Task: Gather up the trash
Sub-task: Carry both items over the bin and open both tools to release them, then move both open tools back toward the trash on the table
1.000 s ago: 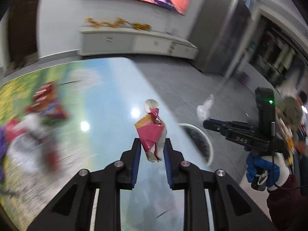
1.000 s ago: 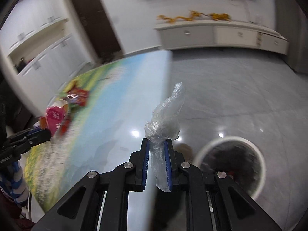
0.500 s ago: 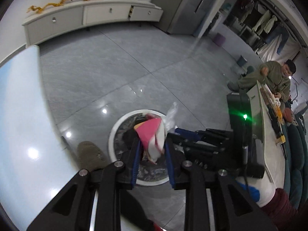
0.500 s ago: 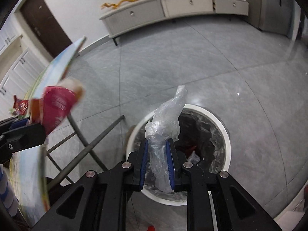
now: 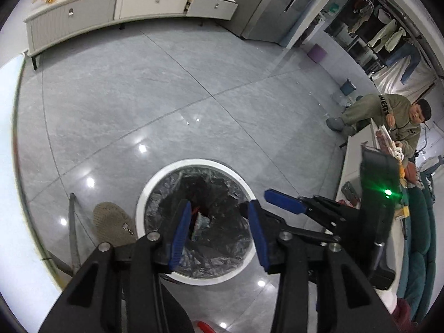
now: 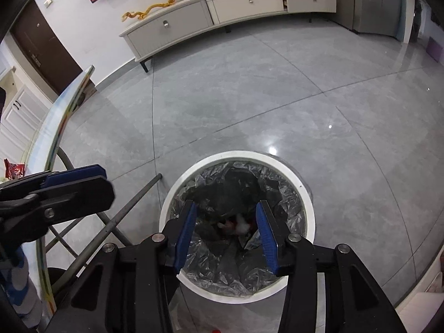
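Note:
A round white trash bin (image 5: 194, 163) lined with a black bag stands on the grey floor; it also shows in the right wrist view (image 6: 277, 161). My left gripper (image 5: 219, 233) is open and empty above the bin. My right gripper (image 6: 226, 236) is open and empty above the bin too. Dropped wrappers (image 6: 236, 224) lie at the bottom of the bin; some trash (image 5: 198, 222) shows there in the left wrist view. The right gripper (image 5: 280, 202) reaches in from the right in the left wrist view. The left gripper (image 6: 75, 179) reaches in from the left in the right wrist view.
The table's edge (image 6: 55, 127) runs along the left, with a red wrapper (image 6: 14, 168) on it and metal legs (image 6: 133, 199) below. A slipper (image 5: 111, 222) lies left of the bin. A seated person (image 5: 394, 116) is at right. A low cabinet (image 5: 125, 2) lines the far wall.
Both grippers have opened over the bin. The pink wrapper has left my left gripper and the clear plastic bag has left my right gripper; both have dropped into the bin.

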Demonstrator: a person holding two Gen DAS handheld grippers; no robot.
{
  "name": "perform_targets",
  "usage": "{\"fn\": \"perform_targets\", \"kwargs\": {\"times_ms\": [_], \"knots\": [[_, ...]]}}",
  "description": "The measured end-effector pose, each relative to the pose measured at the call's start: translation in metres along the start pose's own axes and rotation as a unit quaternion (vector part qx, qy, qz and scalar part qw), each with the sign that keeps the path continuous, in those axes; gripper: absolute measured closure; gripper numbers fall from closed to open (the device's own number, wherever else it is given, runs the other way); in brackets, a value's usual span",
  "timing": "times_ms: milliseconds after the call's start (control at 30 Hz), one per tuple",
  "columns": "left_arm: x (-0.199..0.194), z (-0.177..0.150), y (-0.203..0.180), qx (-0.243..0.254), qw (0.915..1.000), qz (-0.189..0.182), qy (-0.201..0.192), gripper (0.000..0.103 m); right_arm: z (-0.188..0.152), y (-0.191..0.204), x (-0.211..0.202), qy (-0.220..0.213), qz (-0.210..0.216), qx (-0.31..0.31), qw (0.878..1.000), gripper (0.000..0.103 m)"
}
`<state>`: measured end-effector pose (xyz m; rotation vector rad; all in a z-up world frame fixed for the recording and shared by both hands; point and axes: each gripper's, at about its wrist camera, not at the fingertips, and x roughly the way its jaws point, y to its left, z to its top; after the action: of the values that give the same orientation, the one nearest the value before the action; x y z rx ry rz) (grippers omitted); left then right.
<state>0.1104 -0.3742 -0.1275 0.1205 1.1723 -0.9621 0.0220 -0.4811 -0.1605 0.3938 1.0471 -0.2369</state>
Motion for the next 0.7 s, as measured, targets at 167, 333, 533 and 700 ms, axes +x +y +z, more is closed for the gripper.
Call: {"fn": "perform_targets", "kwargs": {"times_ms": [167, 333, 533, 700], "knots": [[-0.026, 0.004, 0.005, -0.002, 0.9991, 0.017, -0.038, 0.062, 0.002, 0.007, -0.014, -0.012, -0.004, -0.007, 1.000, 0.059], [-0.068, 0.001, 0.010, -0.001, 0.9951, 0.033, -0.093, 0.062, 0.003, 0.020, -0.037, -0.030, -0.004, -0.012, 0.999, 0.059], [-0.123, -0.008, 0.019, 0.006, 0.9894, 0.064, -0.130, 0.062, 0.007, 0.050, -0.070, -0.056, 0.005, -0.034, 0.998, 0.059], [-0.171, -0.024, 0.033, -0.001, 0.9809, 0.097, -0.169, 0.062, 0.011, 0.083, -0.102, -0.082, 0.014, -0.064, 0.994, 0.059]]}}
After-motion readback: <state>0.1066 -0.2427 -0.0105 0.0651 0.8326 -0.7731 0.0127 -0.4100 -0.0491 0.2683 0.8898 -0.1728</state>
